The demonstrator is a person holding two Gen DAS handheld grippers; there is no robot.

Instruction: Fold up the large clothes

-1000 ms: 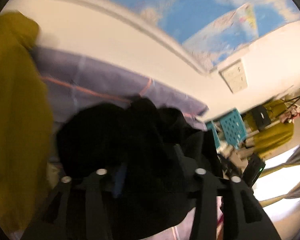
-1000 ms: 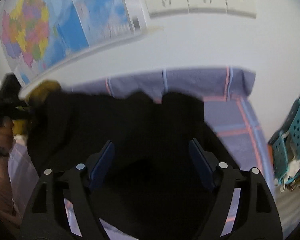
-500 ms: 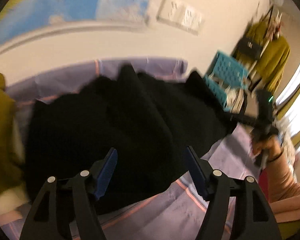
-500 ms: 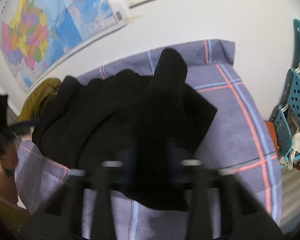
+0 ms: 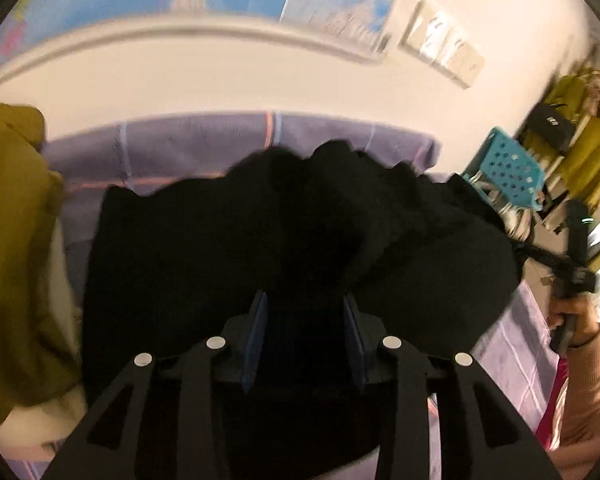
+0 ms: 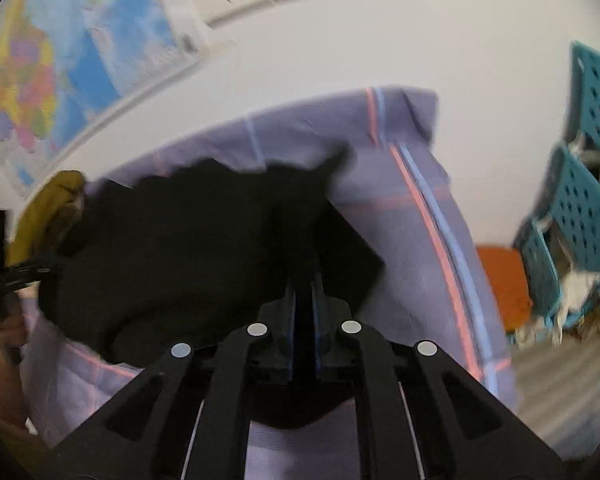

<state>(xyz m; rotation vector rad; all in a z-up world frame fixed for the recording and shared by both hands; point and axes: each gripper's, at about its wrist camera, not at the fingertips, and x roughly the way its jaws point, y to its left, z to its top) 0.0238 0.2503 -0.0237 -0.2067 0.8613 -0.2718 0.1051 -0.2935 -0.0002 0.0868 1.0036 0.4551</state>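
Note:
A large black garment point(image 5: 260, 248) lies bunched on a purple checked bed sheet point(image 5: 204, 144). My left gripper point(image 5: 304, 312) stands at its near edge with the jaws part closed and black cloth between the blue pads. In the right wrist view the black garment point(image 6: 188, 248) spreads left of centre on the sheet point(image 6: 412, 240). My right gripper point(image 6: 304, 292) is shut on a fold of it. The right gripper also shows at the right of the left wrist view point(image 5: 572, 272), pulling a strand of the cloth.
A mustard garment point(image 5: 12, 240) lies at the sheet's left end. Teal crates point(image 6: 580, 208) and an orange object point(image 6: 504, 284) stand right of the bed. A wall with maps point(image 6: 80, 60) and sockets runs behind. A clothes rack point(image 5: 572, 140) stands far right.
Both grippers have closed in on the black garment: the left jaws narrowed from wide open, the right jaws shut. The garment's right edge is now pulled up off the sheet.

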